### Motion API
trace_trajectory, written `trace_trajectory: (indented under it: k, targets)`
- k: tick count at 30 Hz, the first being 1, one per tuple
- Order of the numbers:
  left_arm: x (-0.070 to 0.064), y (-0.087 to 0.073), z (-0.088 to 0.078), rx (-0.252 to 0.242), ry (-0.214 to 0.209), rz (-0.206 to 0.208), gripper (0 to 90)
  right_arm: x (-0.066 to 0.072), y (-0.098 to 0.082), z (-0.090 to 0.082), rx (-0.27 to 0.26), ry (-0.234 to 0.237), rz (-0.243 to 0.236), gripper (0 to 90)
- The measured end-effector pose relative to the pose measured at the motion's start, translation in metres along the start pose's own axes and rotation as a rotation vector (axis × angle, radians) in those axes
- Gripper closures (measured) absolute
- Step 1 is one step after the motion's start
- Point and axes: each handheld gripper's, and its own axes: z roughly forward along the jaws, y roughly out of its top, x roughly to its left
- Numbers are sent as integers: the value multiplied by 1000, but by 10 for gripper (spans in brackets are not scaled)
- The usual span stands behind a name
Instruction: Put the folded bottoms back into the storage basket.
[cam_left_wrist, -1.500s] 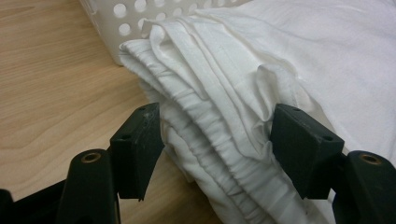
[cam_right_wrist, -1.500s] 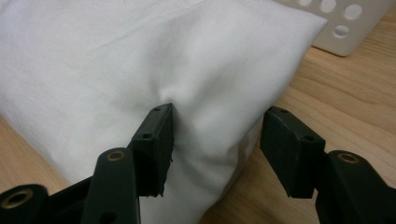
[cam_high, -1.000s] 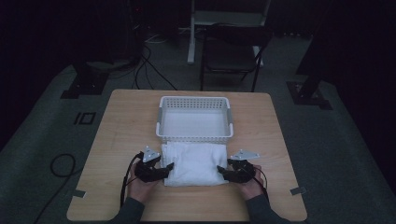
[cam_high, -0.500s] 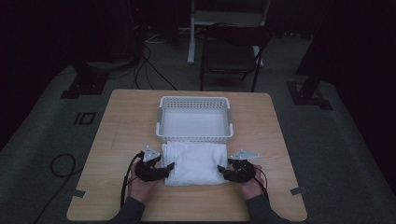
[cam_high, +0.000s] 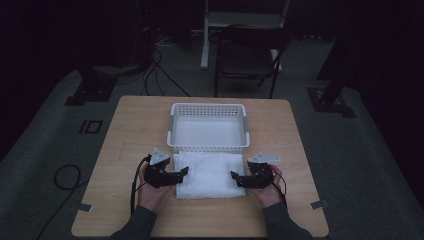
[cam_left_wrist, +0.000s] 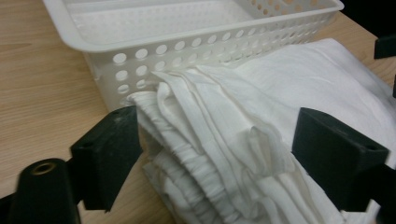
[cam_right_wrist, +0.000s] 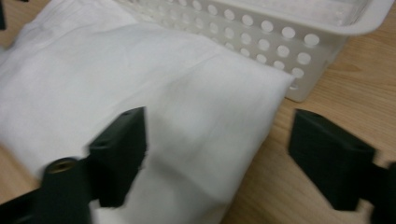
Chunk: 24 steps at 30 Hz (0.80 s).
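A folded white cloth (cam_high: 209, 174) lies on the wooden table (cam_high: 125, 140), its far edge against a white perforated basket (cam_high: 208, 145). My left gripper (cam_high: 181, 173) is at the cloth's left edge, open, its jaws straddling the layered folds of the cloth (cam_left_wrist: 210, 140). My right gripper (cam_high: 236, 177) is at the cloth's right edge, open, with one jaw over the smooth cloth (cam_right_wrist: 154, 98) and the other over bare wood. The basket (cam_left_wrist: 187, 28) stands just beyond the cloth, and its holed wall (cam_right_wrist: 261, 37) is close to the cloth's corner.
A dark chair (cam_high: 247, 55) and a white stand leg (cam_high: 205, 35) are behind the table. Cables (cam_high: 160, 70) run on the grey floor. Tape marks (cam_high: 318, 204) sit near the table's front corners.
Both grippers stay at the cloth's two side edges. The cloth's left edge looks slightly more bunched toward the middle than one second ago.
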Motion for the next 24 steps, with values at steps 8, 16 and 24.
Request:
trace_trajectory:
  k: [8, 16, 24]
  targets:
    - [0, -7, 9, 29, -18, -26, 139, 2, 0, 13, 47, 13, 6, 103]
    - [-7, -8, 15, 27, -9, -9, 131, 1, -2, 18, 52, 21, 20, 103]
    - [-6, -15, 25, 52, 17, 12, 80, 2, -5, 26, 62, 11, 26, 103]
